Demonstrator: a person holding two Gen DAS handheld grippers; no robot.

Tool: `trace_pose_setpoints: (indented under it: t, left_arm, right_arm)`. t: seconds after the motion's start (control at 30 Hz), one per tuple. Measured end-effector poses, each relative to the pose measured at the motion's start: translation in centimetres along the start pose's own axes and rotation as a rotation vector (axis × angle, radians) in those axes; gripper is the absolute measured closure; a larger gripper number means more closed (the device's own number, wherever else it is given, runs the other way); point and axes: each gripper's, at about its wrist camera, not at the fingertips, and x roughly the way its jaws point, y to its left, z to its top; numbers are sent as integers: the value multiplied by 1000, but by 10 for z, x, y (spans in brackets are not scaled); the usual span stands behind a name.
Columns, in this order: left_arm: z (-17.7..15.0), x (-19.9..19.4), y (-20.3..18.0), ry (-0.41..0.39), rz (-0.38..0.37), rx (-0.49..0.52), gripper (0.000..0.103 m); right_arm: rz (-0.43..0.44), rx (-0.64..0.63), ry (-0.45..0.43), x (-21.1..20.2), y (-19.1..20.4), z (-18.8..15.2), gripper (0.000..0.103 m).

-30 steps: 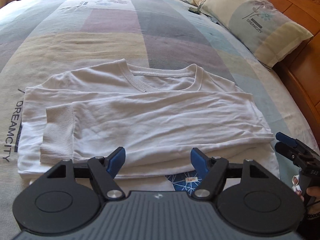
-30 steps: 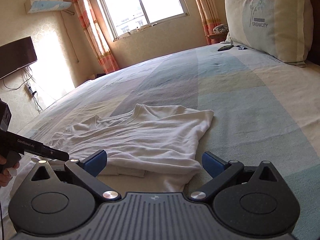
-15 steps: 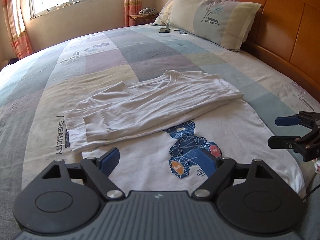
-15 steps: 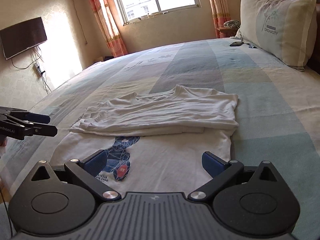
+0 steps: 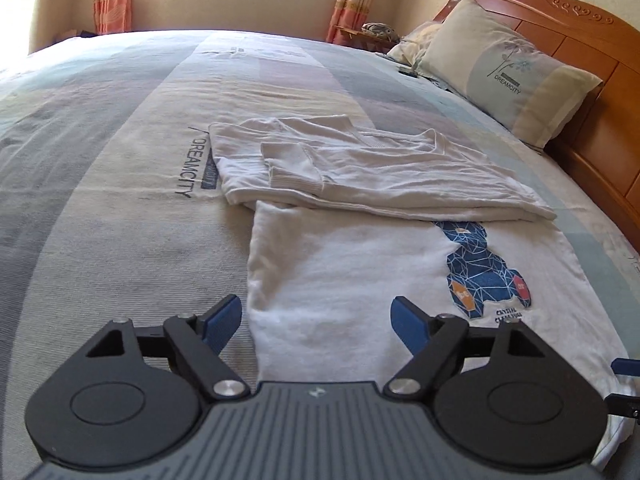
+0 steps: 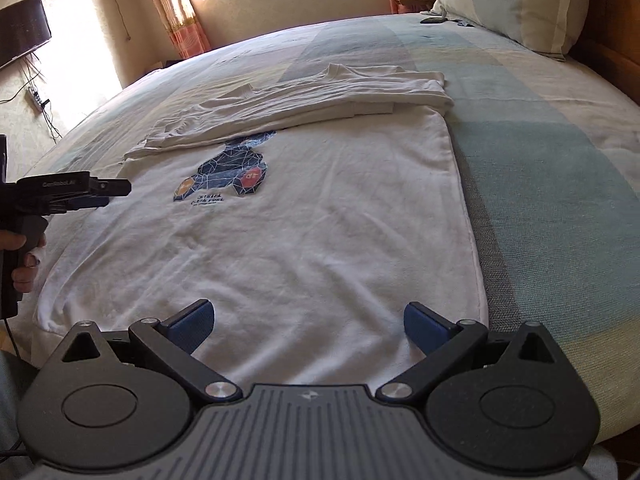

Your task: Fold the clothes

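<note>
A white long-sleeved shirt (image 5: 340,272) (image 6: 300,220) lies flat on the bed, front up, with a blue bear print (image 5: 480,276) (image 6: 236,172). Both sleeves are folded across its chest. My left gripper (image 5: 316,322) hovers over the shirt's lower left edge. Its jaws stand wide and are closing slightly, pressing on nothing; only flat cloth lies under the gap. It also shows in the right wrist view as the left gripper (image 6: 80,192), held by a hand (image 6: 24,264). My right gripper (image 6: 308,322) stands open over the near hem, holding nothing. Its tip, the right gripper (image 5: 626,367), shows at the edge.
The bed has a striped pastel cover (image 5: 120,200). A pillow (image 5: 508,68) (image 6: 516,0) leans on the wooden headboard (image 5: 600,40). A small dark object (image 5: 408,72) lies near the pillow. A wall television (image 6: 20,40) hangs on the left, and the bed's edge runs just below the hem.
Both grippers have drawn back from the folded sleeves toward the shirt's near hem. The bear print and lower body have come into view. The left gripper now sits by the left side edge.
</note>
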Motion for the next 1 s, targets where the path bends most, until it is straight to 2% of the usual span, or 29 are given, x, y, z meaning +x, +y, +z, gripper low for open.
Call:
trace_pose_setpoints:
  t: [0.07,0.17,0.23,0.27,0.37,0.4,0.5,0.57,0.77,0.87,1.0]
  left_arm:
    - [10,-9,-1,-41,-26,19,21]
    - [35,2,-14,-102,-53,71,18]
    - [45,23,-18,-89,-101,66,18]
    - [46,35,-18,-66,-96,51,18]
    - [42,73,-10,28,-10,-20,18]
    - [39,74,-5,34,19,-32,22]
    - [32,58,8,12,58,-59,23]
    - [29,37,7,-25,59,-31,24]
    - [-3,-33,-38,-97,-87,149,18]
    - [-32,-46,-58,-53,-148,189,17]
    - [-72,-50,-74,12,-82,226,17]
  right_arm:
    - [-13,-34,-6,1,4,-2,0]
    - [-53,-84,-2,6,12,-4,0]
    - [-80,-111,3,9,18,-4,0]
    - [-90,-122,6,10,20,-5,0]
    - [-99,-130,4,10,21,-6,0]
    - [-97,-126,4,10,21,-6,0]
    - [-95,-129,-3,9,20,-8,0]
    - [-96,-130,-12,9,20,-10,0]
    - [-125,-116,-33,11,24,-11,0]
    - [-125,-116,-32,11,23,-11,0]
    - [-125,-118,-38,10,23,-12,0]
